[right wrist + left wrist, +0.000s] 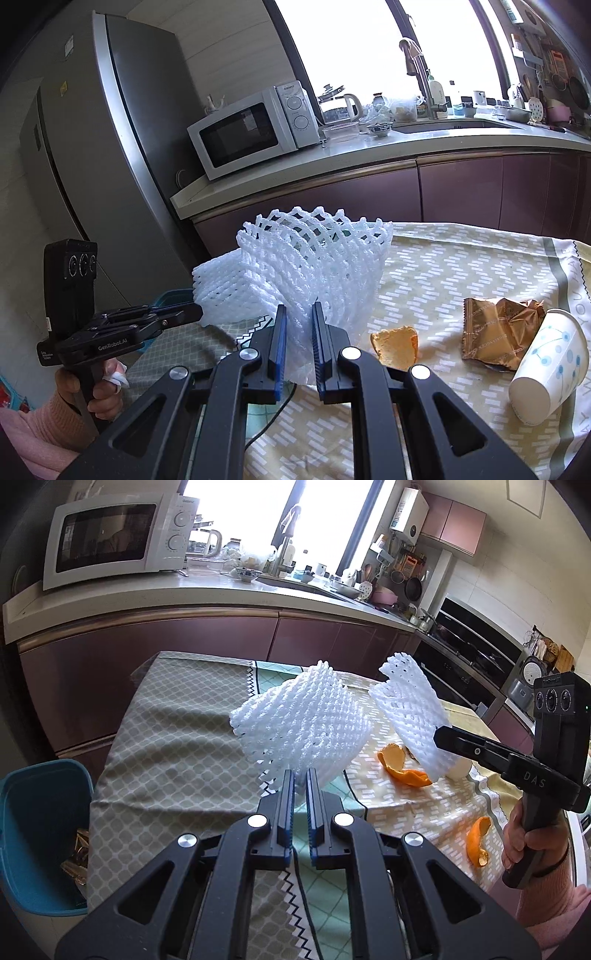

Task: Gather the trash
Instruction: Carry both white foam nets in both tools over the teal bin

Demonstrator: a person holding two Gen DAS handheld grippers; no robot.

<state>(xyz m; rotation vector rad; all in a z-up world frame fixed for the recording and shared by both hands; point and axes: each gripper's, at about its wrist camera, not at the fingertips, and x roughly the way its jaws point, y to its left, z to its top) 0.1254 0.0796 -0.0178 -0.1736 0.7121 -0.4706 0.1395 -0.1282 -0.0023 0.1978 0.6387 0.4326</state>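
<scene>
My left gripper (pixel 300 775) is shut on a white foam fruit net (pixel 303 723) and holds it above the table. My right gripper (pixel 299 310) is shut on a second white foam net (pixel 317 266), also lifted; it shows in the left wrist view (pixel 410 709) with the right gripper (pixel 443 734) at its lower edge. In the right wrist view the left gripper (pixel 195 312) holds its net (pixel 229 291). Orange peels (pixel 402 764) (pixel 478 842) (pixel 395 347), a gold wrapper (pixel 498 332) and a tipped paper cup (pixel 546 373) lie on the tablecloth (pixel 177 738).
A blue bin (pixel 40 834) with some trash inside stands on the floor left of the table. Behind the table runs a kitchen counter (pixel 221 590) with a microwave (pixel 110 535), sink and dishes. A fridge (pixel 110 129) stands at the left.
</scene>
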